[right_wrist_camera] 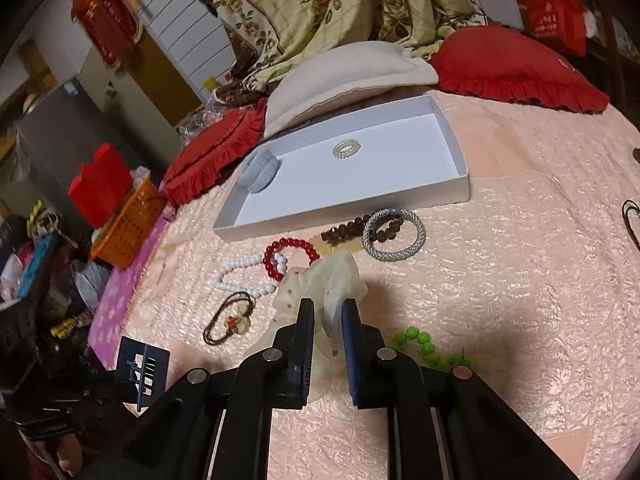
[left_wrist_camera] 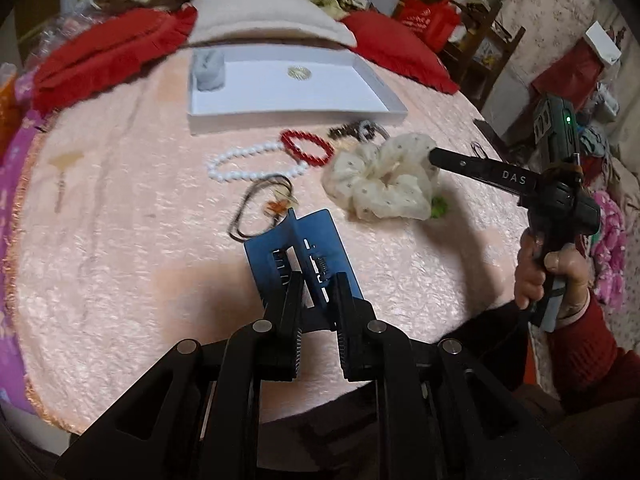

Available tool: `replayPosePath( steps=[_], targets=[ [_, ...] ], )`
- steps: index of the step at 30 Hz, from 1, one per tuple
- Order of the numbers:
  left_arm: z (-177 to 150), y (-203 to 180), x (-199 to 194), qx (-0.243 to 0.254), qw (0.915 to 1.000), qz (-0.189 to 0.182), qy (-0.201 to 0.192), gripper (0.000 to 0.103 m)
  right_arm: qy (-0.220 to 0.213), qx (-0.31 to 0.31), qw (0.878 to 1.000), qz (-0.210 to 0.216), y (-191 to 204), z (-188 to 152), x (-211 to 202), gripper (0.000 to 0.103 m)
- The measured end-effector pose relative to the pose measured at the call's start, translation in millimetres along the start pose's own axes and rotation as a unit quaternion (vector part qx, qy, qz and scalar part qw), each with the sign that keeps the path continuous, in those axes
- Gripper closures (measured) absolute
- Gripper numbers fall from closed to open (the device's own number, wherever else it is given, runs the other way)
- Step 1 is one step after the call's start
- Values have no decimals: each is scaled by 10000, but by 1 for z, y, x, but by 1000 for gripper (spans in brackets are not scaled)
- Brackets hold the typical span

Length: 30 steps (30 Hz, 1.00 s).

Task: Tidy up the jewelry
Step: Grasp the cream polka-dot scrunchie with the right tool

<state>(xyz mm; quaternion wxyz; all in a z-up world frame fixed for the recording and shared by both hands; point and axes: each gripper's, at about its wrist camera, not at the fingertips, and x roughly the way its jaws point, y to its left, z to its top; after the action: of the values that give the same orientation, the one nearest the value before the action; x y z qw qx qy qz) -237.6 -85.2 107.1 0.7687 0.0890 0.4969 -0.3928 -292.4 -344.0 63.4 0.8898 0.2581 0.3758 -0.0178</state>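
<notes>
Now right tool [right_wrist_camera: 326, 320] pinches the cream dotted fabric scrunchie [right_wrist_camera: 320, 280]; shallow white cardboard tray [right_wrist_camera: 456, 152] lies straight beyond it; left tool [left_wrist_camera: 316, 284] empty, part-open.

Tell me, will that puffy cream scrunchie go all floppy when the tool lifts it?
Probably floppy: the cream scrunchie is ruffled thin fabric, already bunched up between the fingers of the right tool. It likely weighs little, since the folds puff up and look airy. It should squash rather than slip or roll.

White tray [right_wrist_camera: 456, 148] interior mostly bare; bracelets [right_wrist_camera: 394, 234] crowd near edge; right blanket [right_wrist_camera: 540, 280] seemingly open.
</notes>
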Motion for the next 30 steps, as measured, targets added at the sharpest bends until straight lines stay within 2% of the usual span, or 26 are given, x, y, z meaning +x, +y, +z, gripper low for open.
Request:
replayPosePath(
  steps=[6,9,10,12,14,15,18,23,25,26,29,30],
  targets=[
    [14,0,-7,-15,9994,58,-335,90,-113,-65,9998,126,3,9,-5,90],
    [20,-1,-1,-82,9992,61,-377,90,101,-193,9997,-76,3,7,8,89],
    [21,-1,3,-122,9993,44,-363,90,181,-219,9995,-142,2,6,12,85],
    [21,-1,10,-175,9993,1,-323,90,284,-312,9986,-309,0,1,19,49],
    [19,-2,13,-196,9994,-10,-295,90,146,-424,9985,-302,4,-6,20,39],
    [18,-2,16,-212,9994,-6,-283,90,107,-538,9982,-247,9,-9,20,39],
    [16,-1,19,-276,9993,-4,-270,90,198,-949,9951,-200,24,-16,28,39],
    [12,1,17,-346,9989,41,-315,90,547,-1201,9900,-495,33,-24,66,39],
    [10,0,14,-327,9988,90,-352,90,629,-1163,9897,-543,31,-26,76,59],
    [9,0,12,-316,9988,109,-371,90,688,-1120,9901,-497,30,-26,78,76],
    [9,1,9,-325,9985,123,-420,90,640,-1005,9921,-382,29,-23,72,89],
    [10,2,8,-344,9984,109,-446,90,610,-980,9927,-347,29,-21,69,89]
  ],
)
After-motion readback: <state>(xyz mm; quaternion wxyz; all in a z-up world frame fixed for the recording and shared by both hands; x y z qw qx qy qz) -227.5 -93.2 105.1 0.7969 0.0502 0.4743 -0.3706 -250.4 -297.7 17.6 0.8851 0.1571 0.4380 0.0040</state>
